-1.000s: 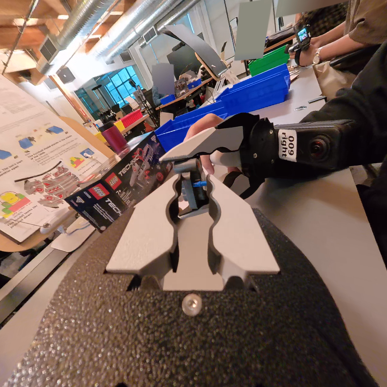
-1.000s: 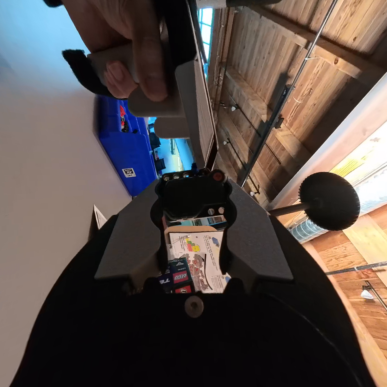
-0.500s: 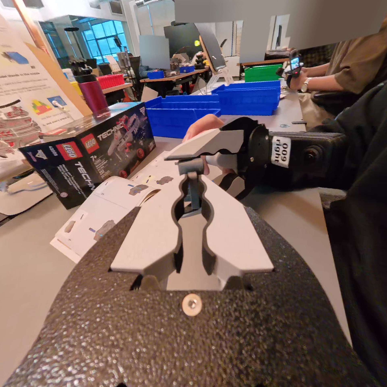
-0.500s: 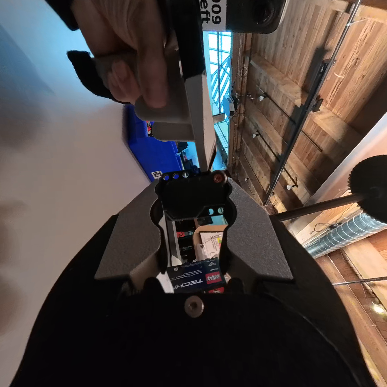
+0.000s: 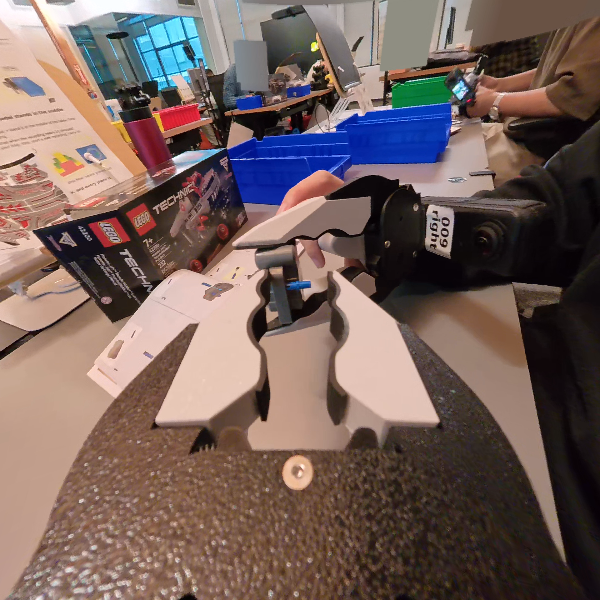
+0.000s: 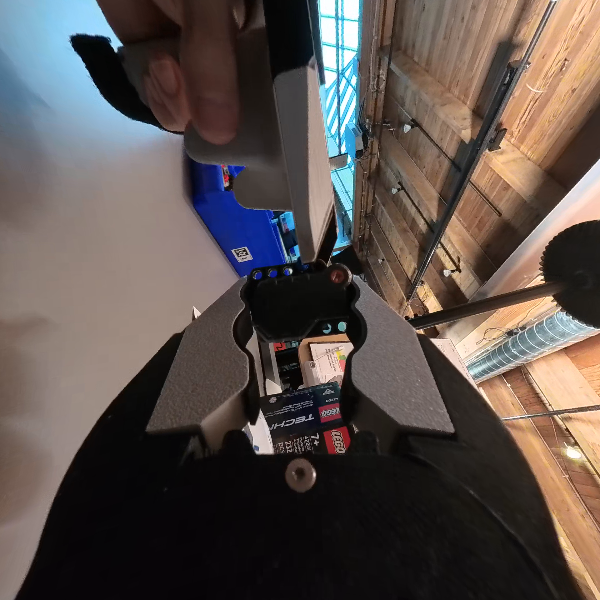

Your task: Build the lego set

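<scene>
The right hand-held gripper (image 6: 300,292) pinches the dark grey lego assembly (image 5: 281,285) above the desk (image 5: 454,328), presenting its blue pin (image 5: 297,285) between the spread fingers of the left hand-held gripper (image 5: 297,292), probably for regripping.

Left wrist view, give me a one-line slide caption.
Open left gripper faces the right gripper clamping a dark grey lego piece with a blue pin.

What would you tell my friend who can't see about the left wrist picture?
The right gripper comes in from the right and holds a dark grey lego piece with a small blue pin. The left gripper is open around it. Behind sit a lego box, a booklet and blue bins.
</scene>
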Motion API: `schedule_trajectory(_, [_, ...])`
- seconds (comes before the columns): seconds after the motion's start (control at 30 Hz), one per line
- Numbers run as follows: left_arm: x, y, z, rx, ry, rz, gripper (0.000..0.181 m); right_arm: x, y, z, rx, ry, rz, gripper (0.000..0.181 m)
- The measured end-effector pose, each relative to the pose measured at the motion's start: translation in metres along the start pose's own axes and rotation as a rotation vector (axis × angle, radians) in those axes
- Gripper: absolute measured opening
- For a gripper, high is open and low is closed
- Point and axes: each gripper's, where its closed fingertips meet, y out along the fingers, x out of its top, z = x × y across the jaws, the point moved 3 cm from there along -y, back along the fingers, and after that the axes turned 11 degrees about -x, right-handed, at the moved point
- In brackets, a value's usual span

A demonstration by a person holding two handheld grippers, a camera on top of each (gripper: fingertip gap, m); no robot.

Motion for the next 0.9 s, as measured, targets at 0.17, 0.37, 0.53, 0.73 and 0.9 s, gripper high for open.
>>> schedule_trajectory(0.17, [0.000, -0.002, 0.003, 0.017, -0.010, -0.026, 0.021, 0.002, 0.001, 0.000, -0.004, 0.012, 0.004, 0.056])
schedule_trajectory(0.37, [-0.001, 0.002, -0.006, -0.038, 0.026, -0.015, 0.049, -0.001, 0.000, -0.001, -0.008, 0.035, 0.014, 0.056])
schedule_trajectory(0.53, [-0.001, -0.002, 0.003, 0.028, 0.015, -0.029, 0.022, 0.003, 0.000, 0.000, -0.007, 0.034, 0.007, 0.055])
schedule_trajectory(0.73, [-0.002, -0.001, 0.004, 0.031, 0.017, -0.029, 0.022, 0.002, 0.000, 0.000, -0.013, 0.028, 0.015, 0.056])
schedule_trajectory(0.9, [-0.004, 0.001, 0.006, 0.027, -0.016, -0.069, 0.021, -0.001, 0.000, 0.001, -0.013, 0.034, 0.028, 0.056])
